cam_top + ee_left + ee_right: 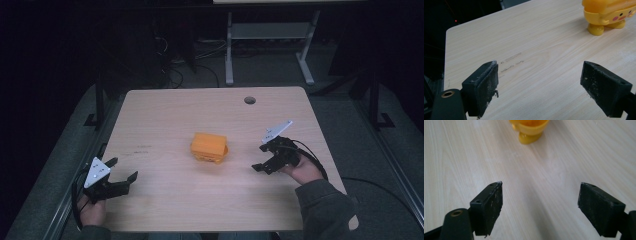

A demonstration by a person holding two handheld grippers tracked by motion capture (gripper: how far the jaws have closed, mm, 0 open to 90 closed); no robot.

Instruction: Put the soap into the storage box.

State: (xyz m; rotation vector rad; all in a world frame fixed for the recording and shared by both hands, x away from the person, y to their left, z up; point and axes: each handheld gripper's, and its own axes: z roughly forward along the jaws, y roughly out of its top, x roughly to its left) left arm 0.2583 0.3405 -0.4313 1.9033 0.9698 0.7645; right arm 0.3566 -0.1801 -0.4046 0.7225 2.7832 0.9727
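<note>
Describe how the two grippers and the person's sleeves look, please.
Both are black. The left gripper and the right gripper each carry a grey three-cornered plate on top and trail a black cable. Their flat rectangular pads look scuffed with pale dust, with a brass-coloured ring beside one. The right sleeve is dark grey.

Premises present as a lab or test room: a bare wood-grain counter (165, 115) with a cable hole (249, 100), loose cables (172, 75) on grey floor beyond, and a metal desk frame (270, 40) at far side.
</note>
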